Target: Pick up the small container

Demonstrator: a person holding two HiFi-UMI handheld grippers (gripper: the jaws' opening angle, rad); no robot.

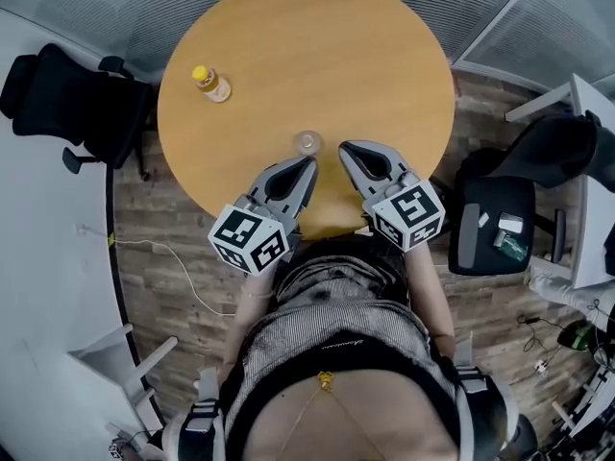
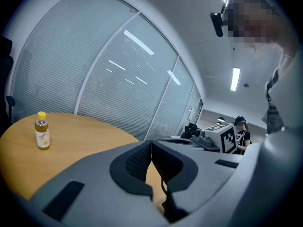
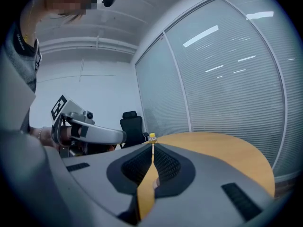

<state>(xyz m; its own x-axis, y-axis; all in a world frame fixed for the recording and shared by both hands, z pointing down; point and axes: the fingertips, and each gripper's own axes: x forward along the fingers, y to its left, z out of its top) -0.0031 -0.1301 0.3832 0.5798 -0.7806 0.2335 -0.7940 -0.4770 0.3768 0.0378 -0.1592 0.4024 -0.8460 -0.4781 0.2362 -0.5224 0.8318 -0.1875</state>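
Observation:
The small container [image 1: 307,142], a clear round cup, stands on the round wooden table [image 1: 384,56] close to its near edge. My left gripper [image 1: 309,164] points at it from the near left, tips just short of it, jaws shut and empty [image 2: 151,143]. On the container's right, my right gripper [image 1: 344,150] hovers over the table edge, its jaws also shut with nothing between them [image 3: 152,146]. Neither gripper view shows the container. A bottle with a yellow cap [image 1: 210,83] stands at the table's far left [image 2: 42,131].
A black office chair [image 1: 67,94] stands left of the table, and another black chair [image 1: 495,221] with small items on its seat is on the right by a white desk [image 1: 588,133]. Glass walls with blinds [image 2: 94,70] close in the far side.

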